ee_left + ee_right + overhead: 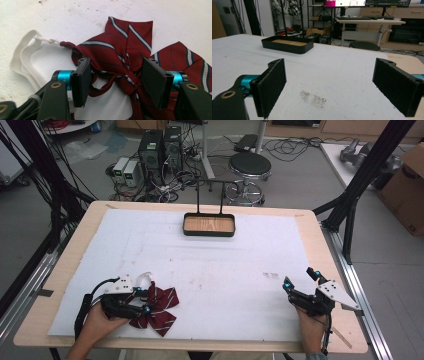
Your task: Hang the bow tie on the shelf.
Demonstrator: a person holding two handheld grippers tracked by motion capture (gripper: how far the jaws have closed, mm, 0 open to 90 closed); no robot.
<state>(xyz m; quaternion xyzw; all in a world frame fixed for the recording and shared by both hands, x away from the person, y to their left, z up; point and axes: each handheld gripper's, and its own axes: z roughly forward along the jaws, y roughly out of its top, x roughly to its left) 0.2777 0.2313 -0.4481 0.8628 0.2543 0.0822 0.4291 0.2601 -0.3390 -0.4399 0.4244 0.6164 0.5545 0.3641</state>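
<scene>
At near-left table edge: left gripper point(116, 82) jaws apart, straddling the knot of the striped bow tie point(130, 50), which lies flat on the white mat point(225, 265); pad contact seems absent. Grasp not yet made. Right gripper point(329, 85) wide apart, idle. Lifting remains.

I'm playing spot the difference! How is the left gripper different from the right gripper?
The left gripper has a red striped bow tie between its fingers, while the right gripper has nothing between its fingers, just bare white table cover. The left gripper's fingers stand closer together around the bow tie's knot; the right gripper's fingers are spread wide. Both have flat black fingers with blue parts behind them, and a hand holds each.
</scene>
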